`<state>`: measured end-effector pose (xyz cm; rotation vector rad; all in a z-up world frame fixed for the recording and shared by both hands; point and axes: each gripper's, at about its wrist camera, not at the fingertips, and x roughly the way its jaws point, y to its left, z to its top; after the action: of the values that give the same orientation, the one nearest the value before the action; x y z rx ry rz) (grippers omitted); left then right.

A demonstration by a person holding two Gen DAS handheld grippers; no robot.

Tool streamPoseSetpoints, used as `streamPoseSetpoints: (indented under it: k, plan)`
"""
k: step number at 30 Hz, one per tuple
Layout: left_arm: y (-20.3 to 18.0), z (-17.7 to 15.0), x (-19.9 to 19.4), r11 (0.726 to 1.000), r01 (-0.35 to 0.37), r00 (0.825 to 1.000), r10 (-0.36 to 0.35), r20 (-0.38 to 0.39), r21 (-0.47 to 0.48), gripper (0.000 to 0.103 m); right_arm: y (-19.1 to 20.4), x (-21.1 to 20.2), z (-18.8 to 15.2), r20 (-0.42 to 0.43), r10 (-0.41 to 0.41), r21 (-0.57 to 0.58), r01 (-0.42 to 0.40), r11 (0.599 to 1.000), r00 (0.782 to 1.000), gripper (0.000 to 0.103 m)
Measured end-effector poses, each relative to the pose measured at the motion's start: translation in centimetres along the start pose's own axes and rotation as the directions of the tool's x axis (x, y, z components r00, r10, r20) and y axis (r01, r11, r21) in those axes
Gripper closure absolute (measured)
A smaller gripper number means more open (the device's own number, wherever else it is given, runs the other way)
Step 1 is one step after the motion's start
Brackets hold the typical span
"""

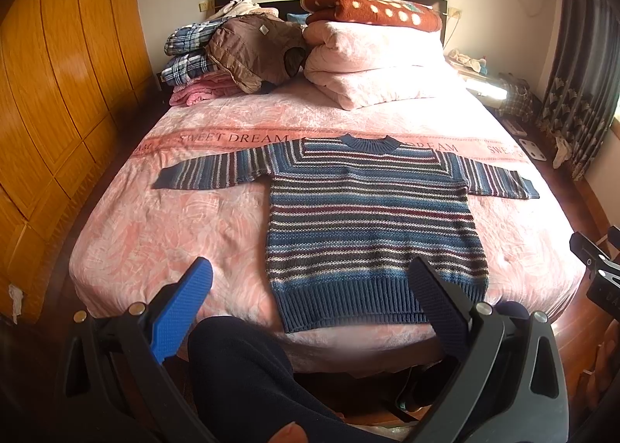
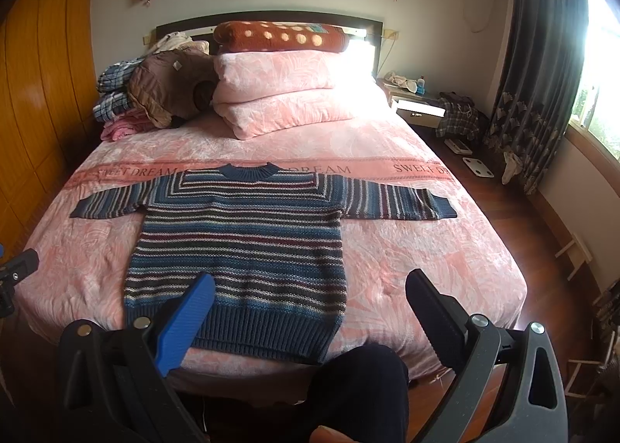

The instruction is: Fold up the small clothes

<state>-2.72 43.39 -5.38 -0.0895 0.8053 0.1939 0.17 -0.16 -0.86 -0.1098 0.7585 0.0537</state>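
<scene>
A striped blue, grey and maroon knitted sweater (image 1: 372,218) (image 2: 240,241) lies flat and face up on the pink bed (image 1: 155,234) (image 2: 418,257), both sleeves spread straight out, hem toward me. My left gripper (image 1: 310,280) hangs open above the foot of the bed, over the hem's left part, holding nothing. In the right wrist view my right gripper (image 2: 310,288) is open too, above the hem's right corner, apart from the cloth. The right gripper's body (image 1: 596,265) shows at the left view's right edge.
Folded quilts (image 1: 372,63), a spotted red blanket (image 1: 368,11) and a pile of clothes (image 1: 232,55) fill the head of the bed. A wooden wardrobe (image 1: 58,94) stands left; a nightstand (image 2: 418,102), scales (image 2: 478,168) and curtains (image 2: 542,67) stand right. A person's dark-clothed leg (image 1: 248,373) (image 2: 360,385) is at the bed's foot.
</scene>
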Motion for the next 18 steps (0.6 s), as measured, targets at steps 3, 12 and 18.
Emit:
streamPoseSetpoints:
  k: [3, 12, 18]
  plan:
    - [0.1, 0.0, 0.0, 1.0, -0.002, 1.0, 0.002, 0.001, 0.002, 0.003, 0.0, 0.0, 0.0, 0.001, 0.0, 0.001, 0.0, 1.0, 1.0, 0.004]
    - [-0.1, 0.2, 0.2, 1.0, -0.004, 1.0, 0.004, -0.007, 0.001, 0.003, -0.1, 0.6, 0.6, -0.013, 0.007, -0.007, -0.007, 1.0, 1.0, 0.004]
    - [-0.3, 0.9, 1.3, 1.0, -0.005, 1.0, 0.005, -0.025, 0.001, 0.003, 0.1, 1.7, 1.1, -0.029, 0.009, -0.012, -0.01, 1.0, 1.0, 0.004]
